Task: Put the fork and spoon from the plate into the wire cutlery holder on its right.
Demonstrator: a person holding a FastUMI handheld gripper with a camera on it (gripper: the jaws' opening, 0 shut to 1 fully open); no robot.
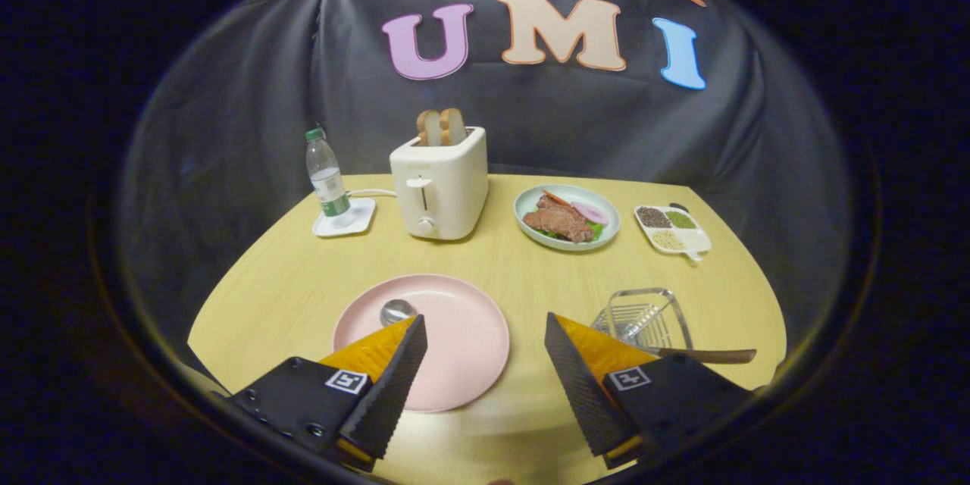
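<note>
Spreading beneath everything is a smooth, pale wooden desk (485, 273). Sitting on it is a round, matte pink plate (462, 348), partly hidden by the left finger of the tongs (485, 352), which are hanging wide apart and gripping nothing. Standing just beyond the right finger is the wire cutlery holder (644, 314), with a dark utensil handle (708, 355) sticking out rightward. Lying on the plate, just ahead of the left finger, is the shiny spoon (396, 311) bowl.

The tool (485, 326) is held level and low, pointing away toward the far side. Its two fingers (390, 386) are spread wide apart, one left, one right, gripping nothing between them.
</note>
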